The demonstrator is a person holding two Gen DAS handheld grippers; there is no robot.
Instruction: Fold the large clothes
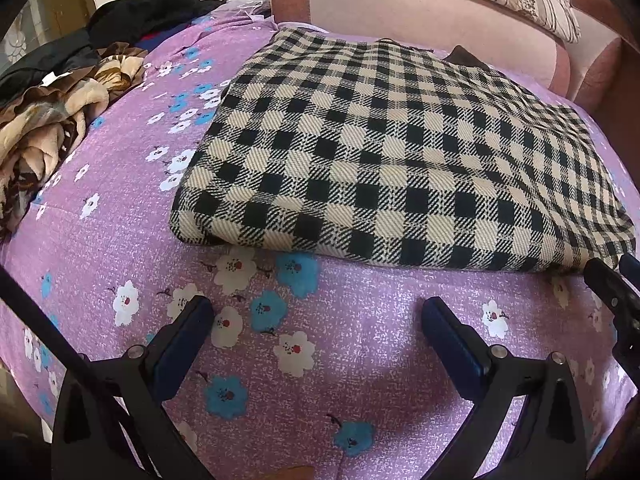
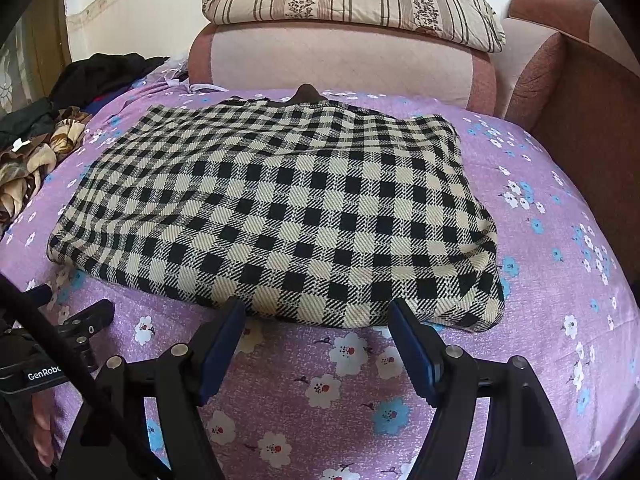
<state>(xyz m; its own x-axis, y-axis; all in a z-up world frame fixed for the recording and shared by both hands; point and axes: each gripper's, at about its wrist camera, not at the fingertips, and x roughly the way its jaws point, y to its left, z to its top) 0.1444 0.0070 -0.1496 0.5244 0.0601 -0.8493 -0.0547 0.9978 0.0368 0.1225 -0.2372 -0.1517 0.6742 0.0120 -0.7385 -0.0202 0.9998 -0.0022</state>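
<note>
Far left on the bed: heap of brown-and-cream patterned fabric (image 2: 28,164) with a white tag on it, dark clothes (image 2: 100,72) piled behind it near the wall

Purple floral bedsheet (image 2: 320,400) covers the whole bed, mostly flat

Left gripper (image 1: 316,312): jaws apart, nothing between them, only bare sheet under the blue pads. It sits just short of the near-left corner of the garment, not touching. In the right wrist view its tip shows at the lower left edge

Checked garment (image 2: 280,220), black and cream plaid, lies mid-bed, folded into a rough rectangle, near edge a rounded thick fold facing both grippers. Far edge has a small dark piece poking out toward the headboard; can't tell what it is. Slight ripples on its right side

Right gripper (image 2: 316,308): jaws wide apart, not clamped on anything. Fingertips sit at the garment's near edge, straddling a stretch of the fold; contact looks likely but can't tell for sure

Behind: pink padded headboard (image 2: 340,60) with a striped floral pillow (image 2: 352,0) on top

Far right: reddish-brown upholstered side panel (image 2: 580,100) along the bed edge
</note>
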